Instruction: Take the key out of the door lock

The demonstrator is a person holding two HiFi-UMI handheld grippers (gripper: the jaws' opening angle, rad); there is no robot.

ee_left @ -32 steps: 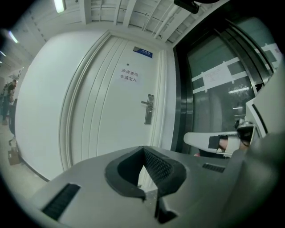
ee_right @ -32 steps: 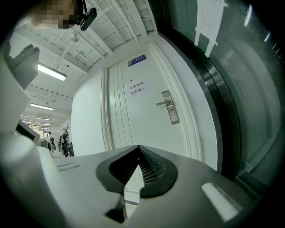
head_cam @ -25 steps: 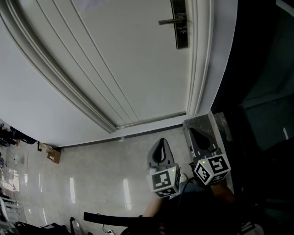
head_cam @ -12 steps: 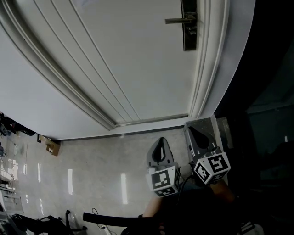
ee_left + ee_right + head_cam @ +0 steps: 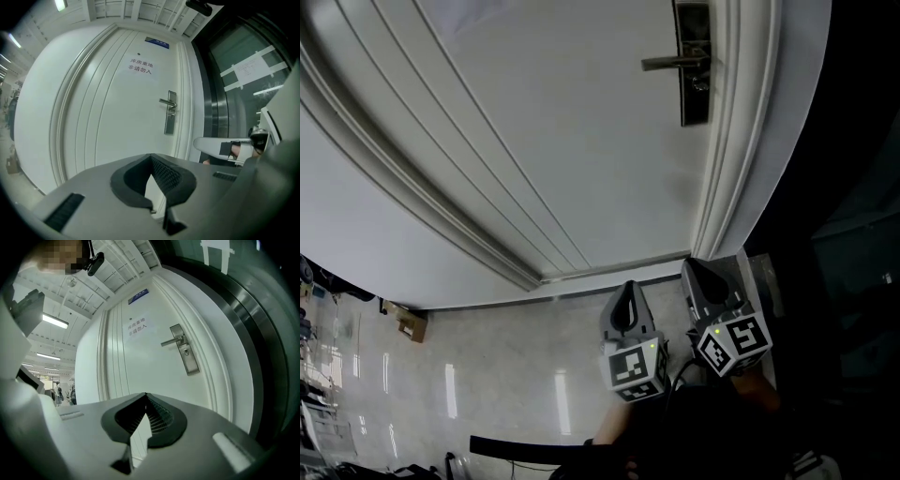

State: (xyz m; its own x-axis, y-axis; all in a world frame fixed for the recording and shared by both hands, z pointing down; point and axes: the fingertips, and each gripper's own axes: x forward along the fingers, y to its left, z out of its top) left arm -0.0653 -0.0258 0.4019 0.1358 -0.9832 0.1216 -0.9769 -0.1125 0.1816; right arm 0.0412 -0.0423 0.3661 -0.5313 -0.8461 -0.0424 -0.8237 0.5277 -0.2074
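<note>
1. The left gripper point(image 5: 151, 158) has its jaws closed, ribbed pads meeting at the tip with nothing between them.
2. The right gripper point(image 5: 145, 397) is likewise closed and empty.
3. In the head view both grippers are held low and side by side over the glossy floor point(image 5: 487, 366), tips toward the foot of the door point(image 5: 534, 112) but not touching it. The left marker cube point(image 5: 636, 367) and the right marker cube point(image 5: 733, 345) face the camera.
4. A paper notice point(image 5: 140, 65) on the upper door reads 库房重地 / 非请勿入.
5. A blue plate point(image 5: 157, 43) sits above the notice (its print is too small to read).
6. The door lock point(image 5: 695, 66) is a tall metal plate near the door's right edge, well apart from both grippers, with a lever handle point(image 5: 670, 63) pointing left.
7. A small cylinder point(image 5: 186, 351) sits just below the handle; the key there is too small to make out.
8. A cardboard box point(image 5: 411, 323) lies at the wall's base, far left.
</note>
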